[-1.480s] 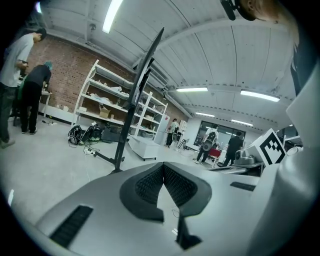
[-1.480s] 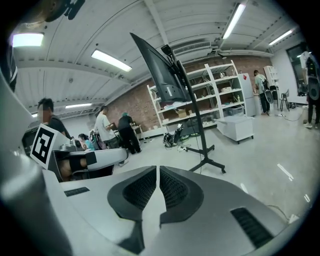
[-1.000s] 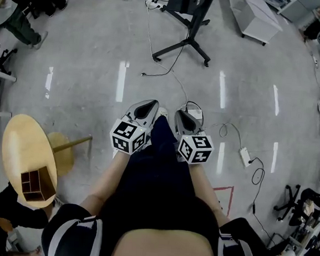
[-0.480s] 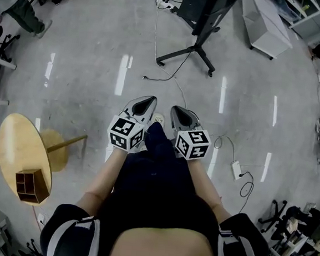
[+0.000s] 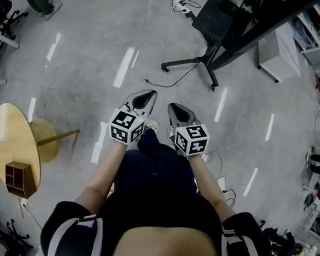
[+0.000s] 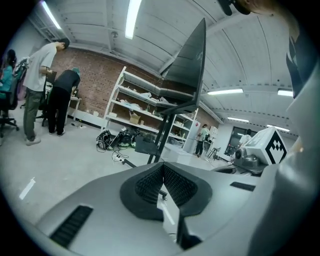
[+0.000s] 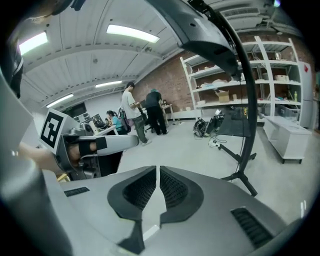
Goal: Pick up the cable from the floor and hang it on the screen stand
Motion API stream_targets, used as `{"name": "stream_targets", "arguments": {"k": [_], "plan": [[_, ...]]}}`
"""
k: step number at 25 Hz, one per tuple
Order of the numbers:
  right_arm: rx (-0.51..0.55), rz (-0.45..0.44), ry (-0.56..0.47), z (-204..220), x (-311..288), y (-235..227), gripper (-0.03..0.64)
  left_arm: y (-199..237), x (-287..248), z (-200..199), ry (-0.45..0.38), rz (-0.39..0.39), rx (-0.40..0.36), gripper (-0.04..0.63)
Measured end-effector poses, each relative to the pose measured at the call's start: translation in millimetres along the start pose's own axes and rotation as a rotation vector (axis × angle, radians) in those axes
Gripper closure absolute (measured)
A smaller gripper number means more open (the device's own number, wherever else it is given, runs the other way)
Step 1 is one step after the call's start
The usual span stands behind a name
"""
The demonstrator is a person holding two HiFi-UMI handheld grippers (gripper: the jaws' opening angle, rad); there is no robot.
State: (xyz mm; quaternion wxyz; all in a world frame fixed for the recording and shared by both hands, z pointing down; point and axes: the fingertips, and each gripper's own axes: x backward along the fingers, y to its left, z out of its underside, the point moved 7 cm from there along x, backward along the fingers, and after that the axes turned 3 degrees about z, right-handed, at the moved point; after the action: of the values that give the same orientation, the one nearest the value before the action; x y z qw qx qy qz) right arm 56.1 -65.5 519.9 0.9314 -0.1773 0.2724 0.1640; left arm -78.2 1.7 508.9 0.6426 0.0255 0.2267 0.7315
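Head view: your left gripper [image 5: 144,97] and right gripper [image 5: 174,109] are side by side above your legs, both pointing toward the screen stand [image 5: 207,67]. The cable [image 5: 155,84] lies on the floor between their tips and the stand's base, touched by neither.
Left gripper view: your jaws are closed together with nothing between them, and the stand is ahead.
Right gripper view: your jaws are drawn to a thin slit and empty, with the stand to the right.

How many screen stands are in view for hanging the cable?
1. The black screen stand is toward the top right of the head view, and both gripper views show it ahead. Others may lie outside the frames.
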Motion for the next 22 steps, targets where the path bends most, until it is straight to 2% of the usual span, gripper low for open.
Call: {"name": "stream_targets", "arguments": {"k": [6,12,22], "plan": [[0.123,-0.1,0.168,6,-61,-21,0.591,46,-22,13,-0.013,-0.092,0.018,0.588],[0.19,-0.11,0.231,21,-150,-44,0.591,101,-43,38,0.017,-0.126,-0.01,0.588],[0.269,-0.085,0.278,89,-283,-70,0.591,192,-83,143,0.073,-0.13,0.019,0.588]]}}
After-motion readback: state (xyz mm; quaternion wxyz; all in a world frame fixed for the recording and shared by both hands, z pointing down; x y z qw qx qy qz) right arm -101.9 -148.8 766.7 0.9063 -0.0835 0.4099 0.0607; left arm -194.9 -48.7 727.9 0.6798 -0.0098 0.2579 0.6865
